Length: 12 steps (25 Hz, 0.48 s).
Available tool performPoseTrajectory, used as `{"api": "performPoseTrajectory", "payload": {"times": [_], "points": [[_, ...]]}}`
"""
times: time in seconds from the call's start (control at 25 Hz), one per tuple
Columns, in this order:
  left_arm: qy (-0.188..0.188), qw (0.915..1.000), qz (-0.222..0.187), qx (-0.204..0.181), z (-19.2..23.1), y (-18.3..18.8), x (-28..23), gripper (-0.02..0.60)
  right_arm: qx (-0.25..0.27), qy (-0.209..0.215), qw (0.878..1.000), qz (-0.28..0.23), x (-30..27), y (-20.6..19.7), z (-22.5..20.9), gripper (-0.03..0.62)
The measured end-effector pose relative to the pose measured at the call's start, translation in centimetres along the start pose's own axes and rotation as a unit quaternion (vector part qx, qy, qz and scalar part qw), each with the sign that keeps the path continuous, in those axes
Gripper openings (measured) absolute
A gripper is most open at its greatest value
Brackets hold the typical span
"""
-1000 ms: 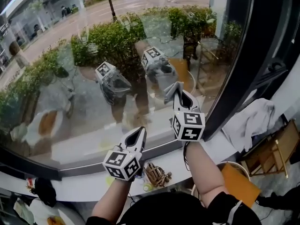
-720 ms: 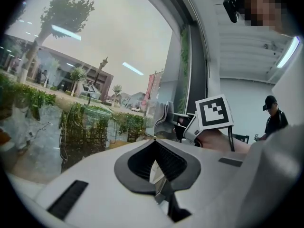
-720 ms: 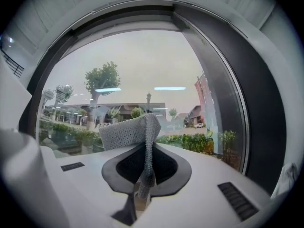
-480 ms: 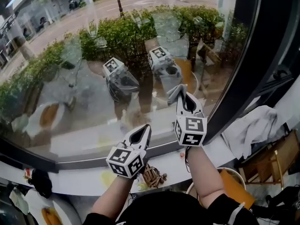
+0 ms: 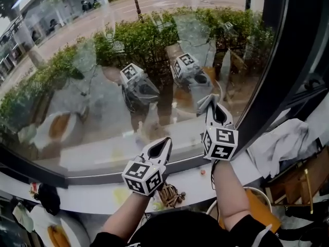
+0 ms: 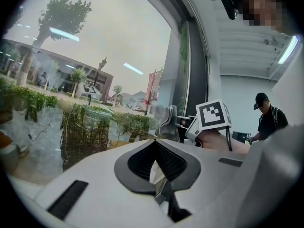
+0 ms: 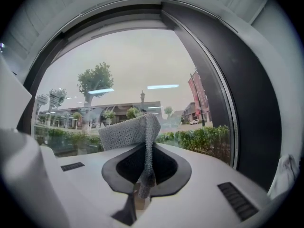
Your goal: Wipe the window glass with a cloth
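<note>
The big window glass (image 5: 103, 86) fills the upper head view and mirrors both grippers. My right gripper (image 5: 212, 104) is shut on a grey knitted cloth (image 5: 203, 104) and holds it close to the glass near the dark frame; whether the cloth touches the glass I cannot tell. In the right gripper view the cloth (image 7: 135, 137) sticks up from between the shut jaws of the right gripper (image 7: 145, 167). My left gripper (image 5: 163, 144) is shut and empty, lower down, above the sill. The left gripper view shows its shut jaws, the glass (image 6: 85, 80) and the right gripper (image 6: 178, 122) with the cloth (image 6: 167, 120).
A white sill (image 5: 103, 192) runs under the glass, with a small brown woven object (image 5: 168, 194) on it. A dark window frame (image 5: 277, 60) stands at the right. A white cloth (image 5: 280, 143) lies beyond it over wooden furniture. A person in a cap (image 6: 268, 120) stands behind.
Both grippers have shifted a little to the right along the window, the right one still holding the cloth. The head view has drifted too.
</note>
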<state>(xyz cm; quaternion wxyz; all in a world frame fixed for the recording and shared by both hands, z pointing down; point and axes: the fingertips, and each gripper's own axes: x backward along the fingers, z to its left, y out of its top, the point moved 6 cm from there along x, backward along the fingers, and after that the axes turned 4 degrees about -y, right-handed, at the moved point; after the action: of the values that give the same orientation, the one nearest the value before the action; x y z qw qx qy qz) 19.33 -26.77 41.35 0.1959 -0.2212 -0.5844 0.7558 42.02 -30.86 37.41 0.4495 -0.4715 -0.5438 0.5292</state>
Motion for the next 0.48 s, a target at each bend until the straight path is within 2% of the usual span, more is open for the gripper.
{"api": "performPoseTrajectory", "payload": {"times": [0.32, 0.48], "points": [[-0.002, 1.0, 0.001, -0.002, -0.02, 0.22, 0.12, 0.008, 0.0, 0.0, 1.0, 0.003, 0.08, -0.07, -0.01, 0.04], [-0.008, 1.0, -0.001, -0.003, -0.21, 0.23, 0.15, 0.008, -0.023, 0.013, 1.0, 0.014, 0.42, -0.29, -0.23, 0.04]]}}
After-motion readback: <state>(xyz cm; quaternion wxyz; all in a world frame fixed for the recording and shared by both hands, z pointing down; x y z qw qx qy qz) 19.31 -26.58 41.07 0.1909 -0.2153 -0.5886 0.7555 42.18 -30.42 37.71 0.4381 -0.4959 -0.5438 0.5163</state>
